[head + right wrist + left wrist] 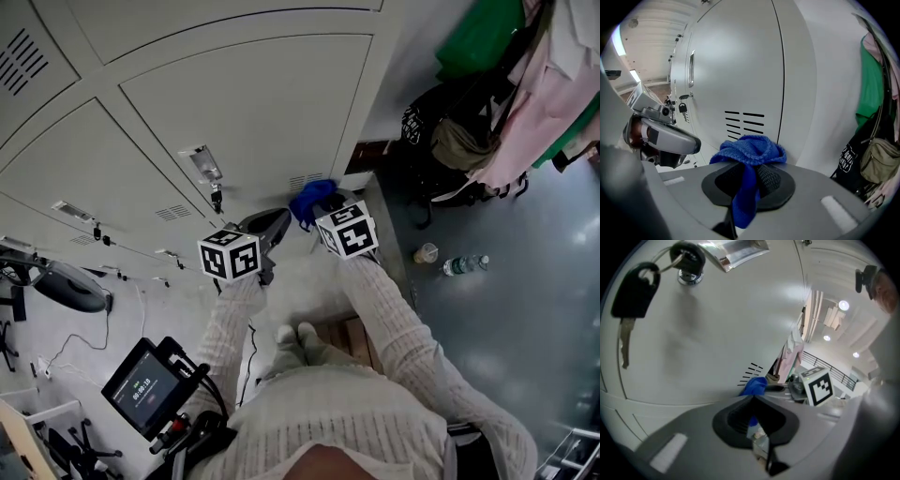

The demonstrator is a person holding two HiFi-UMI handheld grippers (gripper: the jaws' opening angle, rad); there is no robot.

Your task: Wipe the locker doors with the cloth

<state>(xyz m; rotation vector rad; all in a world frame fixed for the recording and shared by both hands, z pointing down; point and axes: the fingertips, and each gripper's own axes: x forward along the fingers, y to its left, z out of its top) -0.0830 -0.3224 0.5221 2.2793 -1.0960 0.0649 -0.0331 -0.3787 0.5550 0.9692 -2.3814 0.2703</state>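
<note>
White locker doors [253, 103] fill the background. The right gripper [749, 174] has its jaws clamped on the bunched blue cloth [751, 149], which lies below the vent slots [744, 123] at 12 o'clock. At its 9 o'clock, the left gripper [753, 414] has its jaws pressed together, holding nothing.

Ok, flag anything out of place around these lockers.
A plastic bottle lies on its side on the floor beside a cup. A key dangles from one locker's lock. Otherwise nothing stands out.
</note>
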